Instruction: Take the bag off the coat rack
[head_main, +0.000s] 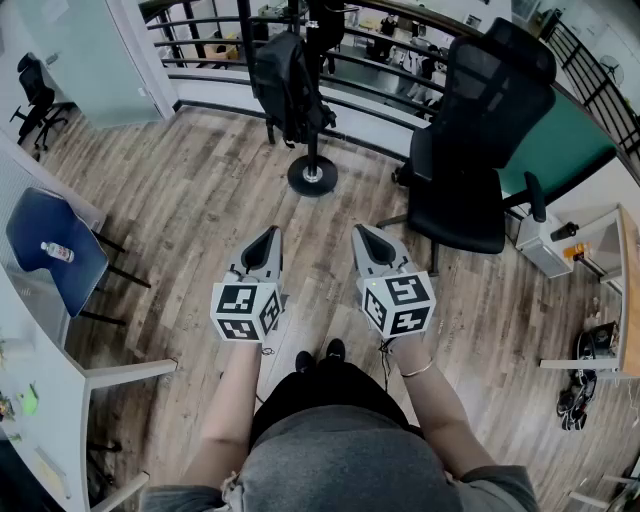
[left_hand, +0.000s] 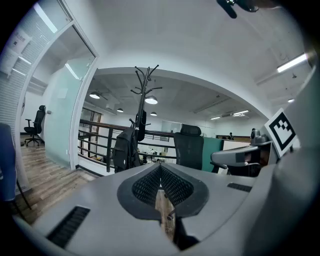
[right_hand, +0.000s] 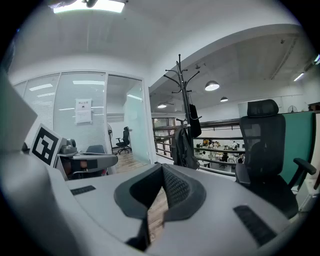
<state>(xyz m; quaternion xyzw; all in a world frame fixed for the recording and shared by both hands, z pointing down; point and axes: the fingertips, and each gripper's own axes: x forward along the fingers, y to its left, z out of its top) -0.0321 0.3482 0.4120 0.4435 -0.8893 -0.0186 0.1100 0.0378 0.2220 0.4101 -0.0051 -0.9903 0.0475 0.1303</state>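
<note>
A black backpack (head_main: 284, 85) hangs on a black coat rack (head_main: 313, 140) with a round base, standing by a railing well ahead of me. The left gripper view shows the same backpack (left_hand: 126, 150) on the coat rack (left_hand: 144, 100); in the right gripper view the backpack (right_hand: 184, 149) hangs left of the coat rack's (right_hand: 186, 107) pole. My left gripper (head_main: 268, 238) and right gripper (head_main: 362, 234) are side by side over the wooden floor, far short of the rack. Both are shut with nothing between the jaws. They also appear as the left gripper (left_hand: 160, 166) and the right gripper (right_hand: 162, 167) in their own views.
A black office chair (head_main: 470, 150) stands right of the rack, close to my right gripper. A blue chair (head_main: 55, 250) with a small bottle on it sits at the left beside a white desk (head_main: 40, 340). A metal railing (head_main: 220, 40) runs behind the rack.
</note>
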